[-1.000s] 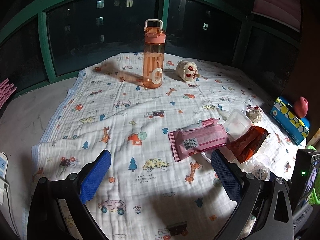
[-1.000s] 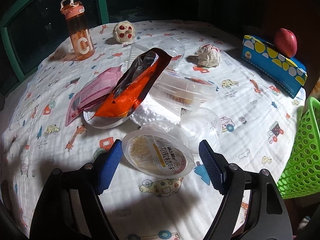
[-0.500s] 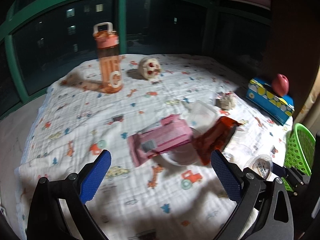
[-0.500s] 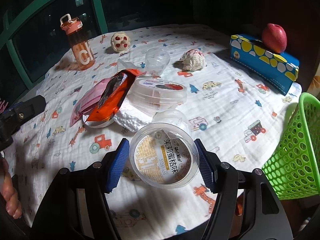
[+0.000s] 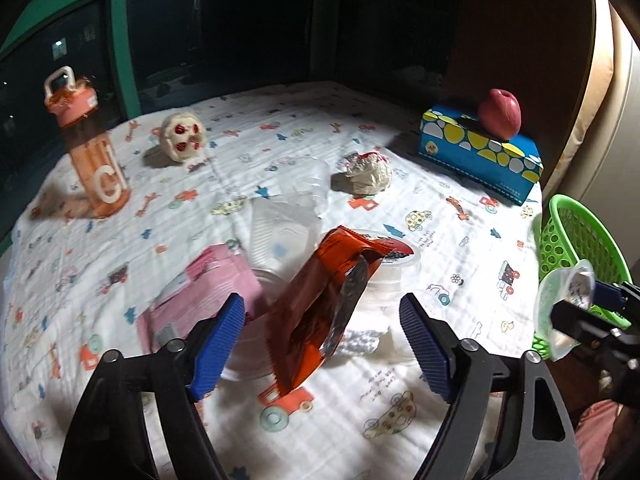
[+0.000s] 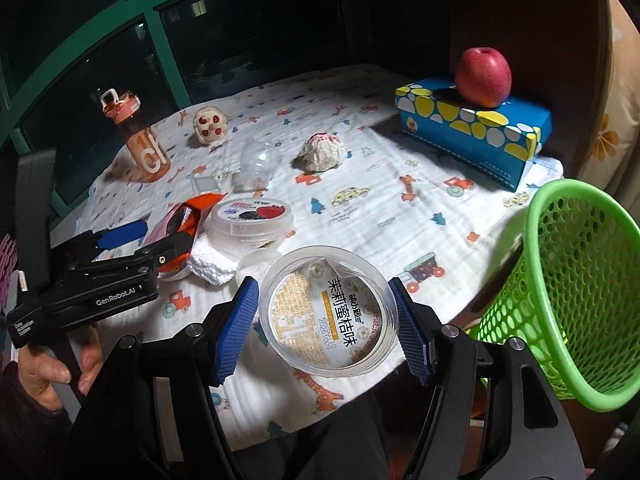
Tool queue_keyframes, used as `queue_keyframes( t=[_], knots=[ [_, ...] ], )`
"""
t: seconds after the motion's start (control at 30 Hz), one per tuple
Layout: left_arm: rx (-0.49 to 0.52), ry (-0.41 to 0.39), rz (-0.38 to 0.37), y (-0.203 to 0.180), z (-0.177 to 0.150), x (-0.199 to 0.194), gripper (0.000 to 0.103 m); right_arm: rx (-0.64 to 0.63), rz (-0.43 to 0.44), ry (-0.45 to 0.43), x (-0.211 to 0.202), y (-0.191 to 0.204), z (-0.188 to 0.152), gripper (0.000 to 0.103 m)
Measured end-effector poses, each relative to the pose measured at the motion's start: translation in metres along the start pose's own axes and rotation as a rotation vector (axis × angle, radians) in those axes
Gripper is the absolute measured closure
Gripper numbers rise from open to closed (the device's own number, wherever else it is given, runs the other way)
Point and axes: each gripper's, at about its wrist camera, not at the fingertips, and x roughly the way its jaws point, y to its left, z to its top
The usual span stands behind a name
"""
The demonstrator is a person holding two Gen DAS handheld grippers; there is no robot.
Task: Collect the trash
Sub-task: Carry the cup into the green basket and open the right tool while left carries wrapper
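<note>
One bottle (image 6: 138,136), one apple (image 6: 483,71), one blue box (image 6: 472,126), one green basket (image 6: 576,292), two wrappers (image 5: 320,312), three plastic cups (image 6: 328,312).

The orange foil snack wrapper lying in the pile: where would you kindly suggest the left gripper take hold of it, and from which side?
Grip the orange foil snack wrapper at its raised, torn-open upper end, coming from above with the open left gripper; that end lifts off the clear containers.
</note>
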Motion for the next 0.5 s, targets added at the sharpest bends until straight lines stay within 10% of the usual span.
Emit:
queue_keyframes(
  t=[0.5],
  knots=[
    [0.022, 0.033, -0.027, 0.001, 0.008, 0.019, 0.074, 0.120, -0.109, -0.063, -0.044, -0.087, 0.007, 0.038]
  ],
)
